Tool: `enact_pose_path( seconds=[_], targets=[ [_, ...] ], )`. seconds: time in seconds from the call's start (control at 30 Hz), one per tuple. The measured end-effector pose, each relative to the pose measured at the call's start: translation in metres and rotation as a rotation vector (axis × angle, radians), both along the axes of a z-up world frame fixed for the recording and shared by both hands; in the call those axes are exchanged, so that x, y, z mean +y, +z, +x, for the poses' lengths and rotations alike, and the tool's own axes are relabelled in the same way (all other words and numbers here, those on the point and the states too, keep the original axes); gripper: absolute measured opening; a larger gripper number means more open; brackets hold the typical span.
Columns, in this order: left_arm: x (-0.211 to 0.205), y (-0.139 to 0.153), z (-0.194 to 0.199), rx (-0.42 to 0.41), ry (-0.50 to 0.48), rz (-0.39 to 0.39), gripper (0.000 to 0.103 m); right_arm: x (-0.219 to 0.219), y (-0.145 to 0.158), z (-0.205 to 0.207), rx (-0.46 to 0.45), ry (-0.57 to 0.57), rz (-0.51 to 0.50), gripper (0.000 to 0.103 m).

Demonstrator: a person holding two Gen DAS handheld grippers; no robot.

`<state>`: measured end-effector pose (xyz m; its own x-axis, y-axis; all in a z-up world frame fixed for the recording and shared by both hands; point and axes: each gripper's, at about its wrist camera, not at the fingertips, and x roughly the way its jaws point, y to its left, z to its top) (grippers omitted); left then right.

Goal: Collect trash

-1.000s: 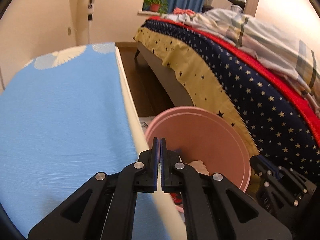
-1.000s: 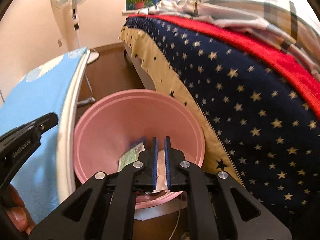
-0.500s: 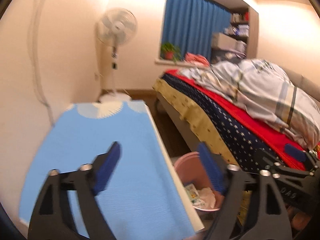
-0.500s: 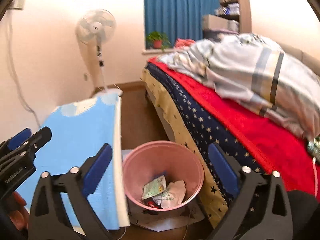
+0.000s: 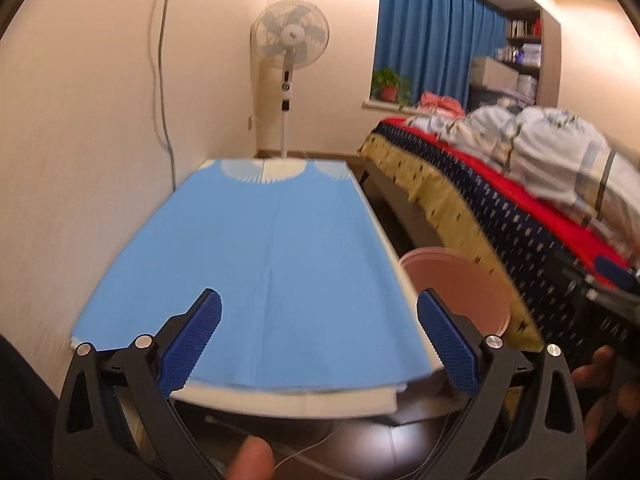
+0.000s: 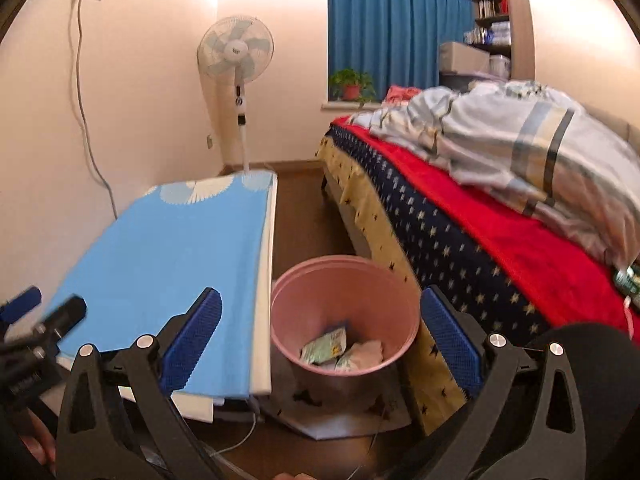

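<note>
A pink trash bin [image 6: 344, 280] stands on the floor between the blue-covered table [image 6: 168, 240] and the bed [image 6: 460, 232]. Crumpled wrappers and paper [image 6: 344, 350] lie in its bottom. The bin's rim also shows in the left wrist view [image 5: 452, 276]. My right gripper [image 6: 320, 338] is open and empty, held above and in front of the bin. My left gripper [image 5: 318, 340] is open and empty, over the near end of the table [image 5: 260, 264]. The left gripper's body shows at the left of the right wrist view [image 6: 36, 332].
A standing fan [image 6: 236, 60] is at the far wall. The bed with star-patterned cover and rumpled quilt [image 6: 520, 148] fills the right. A small item [image 6: 628, 280] lies on the red blanket. Cables trail on the floor [image 6: 240, 440] under the table.
Both grippers went from shut over the bin to open. Both have pulled back and risen, so the bin now looks smaller and farther. Trash now lies in the bin.
</note>
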<state>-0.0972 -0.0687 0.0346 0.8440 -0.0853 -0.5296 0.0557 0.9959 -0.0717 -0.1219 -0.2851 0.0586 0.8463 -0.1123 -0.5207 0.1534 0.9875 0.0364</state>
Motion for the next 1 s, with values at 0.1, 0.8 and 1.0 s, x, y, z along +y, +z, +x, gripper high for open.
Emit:
enact_pose_path(
  seconds=[0.1,0.8,1.0],
  targets=[
    [-0.002,-0.01,0.004,0.018,0.003,0.009,0.095,0.006,-0.005,0.001,0.003,-0.002,-0.028,0.098],
    [0.007,-0.015,-0.002,0.01,0.035,0.009,0.095,0.033,-0.018,0.001,0.016,0.02,-0.092,0.098],
    [0.007,-0.015,-0.002,0.008,0.035,0.008,0.095,0.036,-0.018,0.001,0.016,0.015,-0.093,0.098]
  ],
)
